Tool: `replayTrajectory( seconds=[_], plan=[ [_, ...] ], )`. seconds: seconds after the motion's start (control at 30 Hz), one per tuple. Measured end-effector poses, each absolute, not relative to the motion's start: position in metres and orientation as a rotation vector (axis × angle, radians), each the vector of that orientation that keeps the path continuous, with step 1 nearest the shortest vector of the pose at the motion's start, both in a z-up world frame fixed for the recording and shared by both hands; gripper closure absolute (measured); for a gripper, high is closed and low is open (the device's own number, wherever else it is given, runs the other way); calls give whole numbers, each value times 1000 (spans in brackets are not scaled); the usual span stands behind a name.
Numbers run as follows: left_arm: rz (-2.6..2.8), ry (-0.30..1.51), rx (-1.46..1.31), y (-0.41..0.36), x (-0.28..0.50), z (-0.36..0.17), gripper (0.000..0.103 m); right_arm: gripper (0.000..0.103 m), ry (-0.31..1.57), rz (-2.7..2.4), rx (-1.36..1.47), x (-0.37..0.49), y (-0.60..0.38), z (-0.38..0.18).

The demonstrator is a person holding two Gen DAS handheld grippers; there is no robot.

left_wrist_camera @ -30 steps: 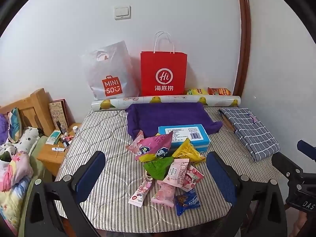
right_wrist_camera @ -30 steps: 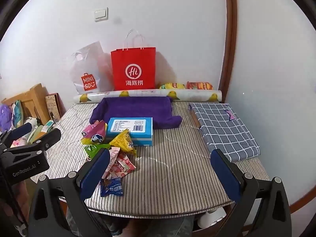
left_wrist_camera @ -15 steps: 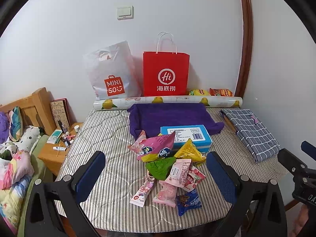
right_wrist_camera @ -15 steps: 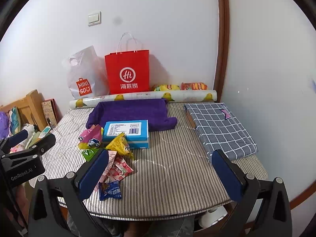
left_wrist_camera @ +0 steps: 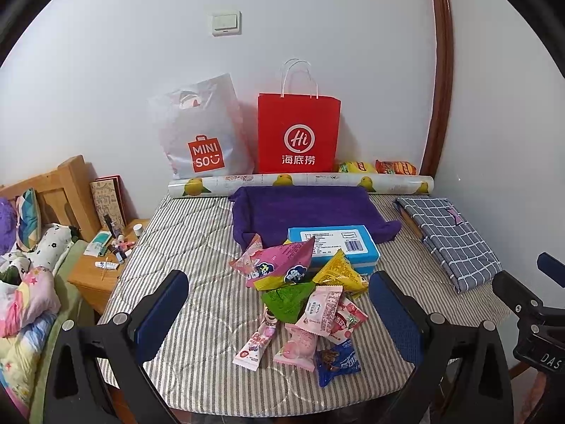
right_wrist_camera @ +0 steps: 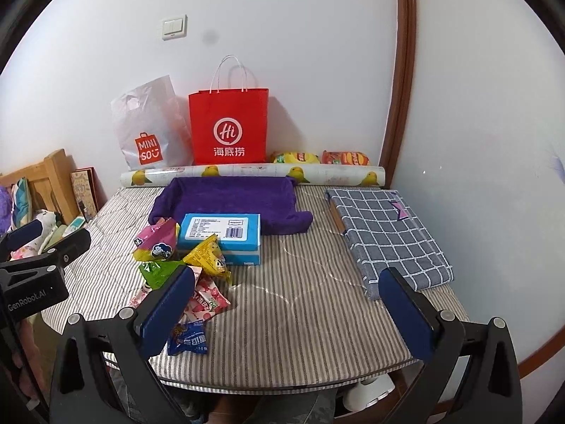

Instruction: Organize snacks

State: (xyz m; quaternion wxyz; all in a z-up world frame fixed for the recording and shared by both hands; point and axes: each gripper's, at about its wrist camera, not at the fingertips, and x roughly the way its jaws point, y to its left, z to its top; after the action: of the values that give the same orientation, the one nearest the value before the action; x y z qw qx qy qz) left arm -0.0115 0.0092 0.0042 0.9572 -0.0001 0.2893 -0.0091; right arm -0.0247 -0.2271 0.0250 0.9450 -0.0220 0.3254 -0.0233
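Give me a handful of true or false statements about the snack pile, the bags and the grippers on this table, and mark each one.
1. The left hand-held gripper is open and holds nothing. True.
2. The red Haidilao paper bag lies flat on the table. False: it stands upright against the wall.
3. The blue box rests partly on the purple towel. True.
4. The right hand-held gripper is clamped on the blue snack packet. False: it is open, and the packet lies on the table.
5. The Miniso bag stands right of the red bag. False: it stands left.
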Motion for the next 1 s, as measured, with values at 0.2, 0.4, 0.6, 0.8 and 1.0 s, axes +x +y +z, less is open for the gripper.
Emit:
replayTrajectory(
  seconds=[0.2, 0.4, 0.6, 0.8, 1.0],
  plan=[
    [-12, 581, -1, 11, -12, 6, 0, 1, 651, -47, -38, -24, -228, 26],
    [-11, 580, -1, 10, -12, 6, 0, 1, 639, -24, -63, -26, -225, 26],
    [-9, 579, -2, 11, -13, 6, 0, 1, 646, -2, -53, -26, -226, 27],
    [-8, 577, -4, 12, -12, 7, 0, 1, 655, 8, -30, -24, -229, 27],
    [-8, 575, -7, 12, -12, 6, 0, 1, 656, 3, 6, -22, -236, 28]
  ],
)
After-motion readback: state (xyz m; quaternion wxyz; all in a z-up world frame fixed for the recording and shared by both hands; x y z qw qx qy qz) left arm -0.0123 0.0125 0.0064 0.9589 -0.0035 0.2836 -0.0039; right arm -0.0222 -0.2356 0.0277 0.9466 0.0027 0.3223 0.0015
